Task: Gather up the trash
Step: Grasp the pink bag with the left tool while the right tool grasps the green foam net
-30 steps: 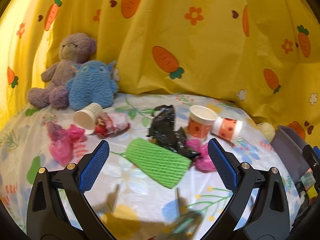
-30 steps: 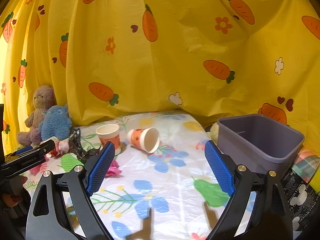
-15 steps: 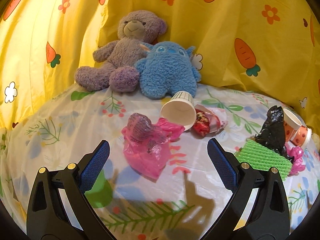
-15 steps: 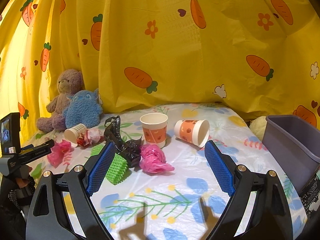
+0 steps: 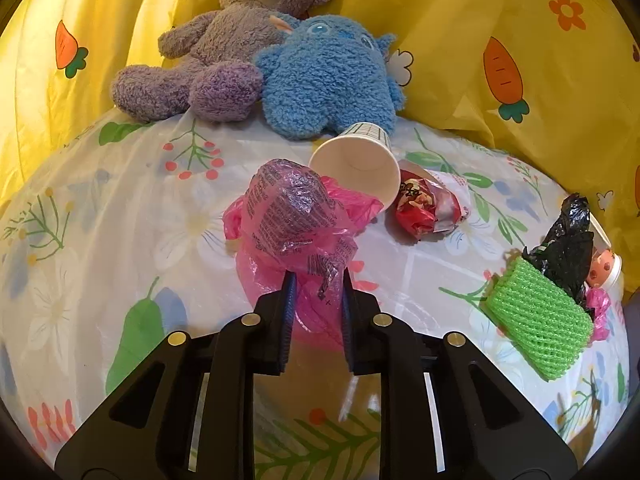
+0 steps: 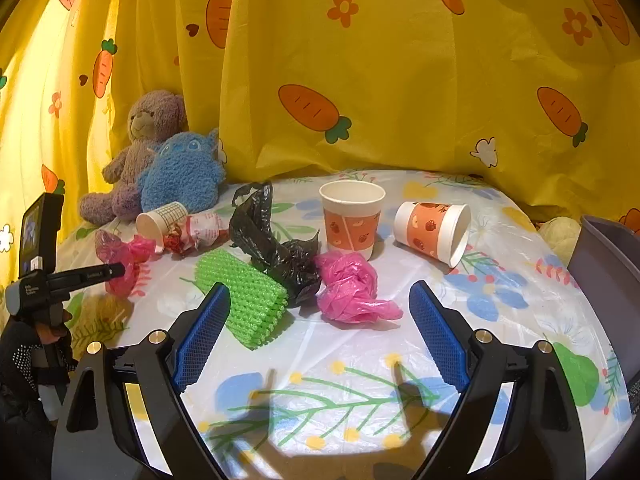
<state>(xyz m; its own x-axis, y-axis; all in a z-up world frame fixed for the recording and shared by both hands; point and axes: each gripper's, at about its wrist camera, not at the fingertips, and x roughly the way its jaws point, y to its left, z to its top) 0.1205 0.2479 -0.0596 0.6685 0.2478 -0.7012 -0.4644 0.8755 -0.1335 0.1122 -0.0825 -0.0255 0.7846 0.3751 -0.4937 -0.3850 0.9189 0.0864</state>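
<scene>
My left gripper (image 5: 316,280) is shut on a crumpled pink plastic bag (image 5: 294,216) lying on the floral tablecloth; it also shows in the right wrist view (image 6: 120,258). A tipped white paper cup (image 5: 356,166) and a red wrapper (image 5: 426,206) lie just behind the bag. My right gripper (image 6: 320,300) is open and empty, above the cloth in front of a second pink bag (image 6: 348,284), a green foam net (image 6: 244,298) and a black bag (image 6: 276,248). Two orange cups, one upright (image 6: 352,220) and one tipped (image 6: 434,230), sit behind.
A grey bin (image 6: 604,256) stands at the right edge of the table. A purple teddy bear (image 5: 224,40) and a blue plush toy (image 5: 328,76) sit at the back left against the yellow carrot curtain (image 6: 360,60).
My left gripper moved forward and closed on the pink plastic bag. My right gripper swung left toward the pile of trash and stays open.
</scene>
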